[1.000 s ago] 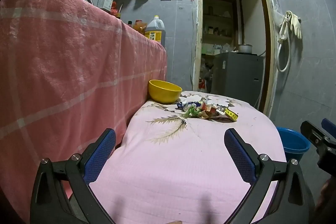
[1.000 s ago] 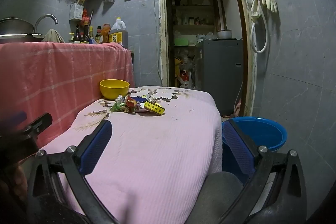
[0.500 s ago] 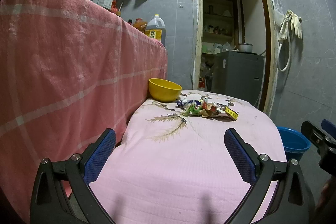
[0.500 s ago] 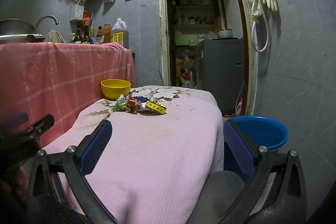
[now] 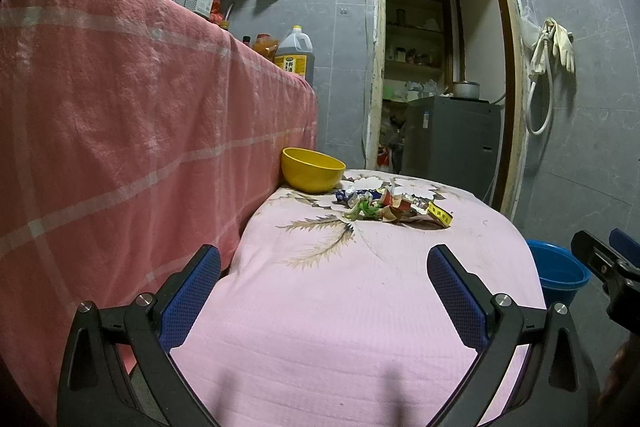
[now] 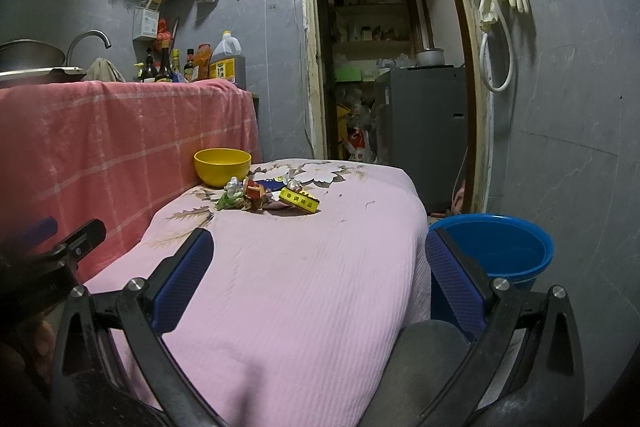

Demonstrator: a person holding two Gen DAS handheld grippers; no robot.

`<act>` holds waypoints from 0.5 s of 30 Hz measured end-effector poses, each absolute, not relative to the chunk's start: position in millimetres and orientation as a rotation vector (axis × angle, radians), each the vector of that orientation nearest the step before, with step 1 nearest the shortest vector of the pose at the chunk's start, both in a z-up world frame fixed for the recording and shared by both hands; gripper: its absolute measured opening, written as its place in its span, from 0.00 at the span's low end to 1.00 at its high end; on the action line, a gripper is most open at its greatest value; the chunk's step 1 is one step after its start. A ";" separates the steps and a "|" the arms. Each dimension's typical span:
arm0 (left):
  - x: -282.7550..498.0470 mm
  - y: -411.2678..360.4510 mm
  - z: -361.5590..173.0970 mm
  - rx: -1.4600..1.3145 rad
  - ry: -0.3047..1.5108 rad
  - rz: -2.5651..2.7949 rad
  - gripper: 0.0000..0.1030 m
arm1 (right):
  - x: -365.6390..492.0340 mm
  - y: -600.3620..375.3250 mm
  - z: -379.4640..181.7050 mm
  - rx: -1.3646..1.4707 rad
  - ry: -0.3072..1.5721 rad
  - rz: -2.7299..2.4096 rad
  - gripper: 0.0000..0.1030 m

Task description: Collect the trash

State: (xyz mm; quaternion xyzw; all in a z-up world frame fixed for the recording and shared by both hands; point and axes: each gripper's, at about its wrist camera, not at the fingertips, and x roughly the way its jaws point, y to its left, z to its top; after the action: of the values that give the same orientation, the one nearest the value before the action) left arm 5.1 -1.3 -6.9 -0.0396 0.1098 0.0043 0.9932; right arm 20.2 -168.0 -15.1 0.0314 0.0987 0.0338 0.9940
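Trash (image 5: 394, 205) heaped uncollected on desk (image 5: 340, 307) beside bowl (image 5: 312, 175); bucket (image 6: 500, 247) waiting; left hand-held gripper (image 5: 324, 287) and right hand-held gripper (image 6: 320, 267) spread, empty, well short.

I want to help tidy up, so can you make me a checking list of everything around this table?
Surface: pink flowered cloth over the table, a few small marks.
Job's things: trash pile of crumpled wrappers and a yellow box, beside the yellow bowl; blue bucket on the floor, right of the table.
Clutter: bottles and an oil jug on the red-covered counter.
Grippers: left tongs open, empty; right tongs open, empty; both short of the pile.
Cables: white hose and rubber gloves hanging on the wall.
Surroundings: grey tiled walls, open doorway to a storeroom.
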 end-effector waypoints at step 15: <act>5.9 -2.0 -7.3 -0.078 0.223 0.009 0.98 | 20.9 -169.9 -14.8 0.067 0.199 0.068 1.00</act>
State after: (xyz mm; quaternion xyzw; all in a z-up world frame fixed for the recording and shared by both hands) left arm 5.9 -2.0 -7.3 -0.0388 0.1110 0.0044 0.9930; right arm 20.9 -169.9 -14.8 0.0337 0.0992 0.0341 0.9939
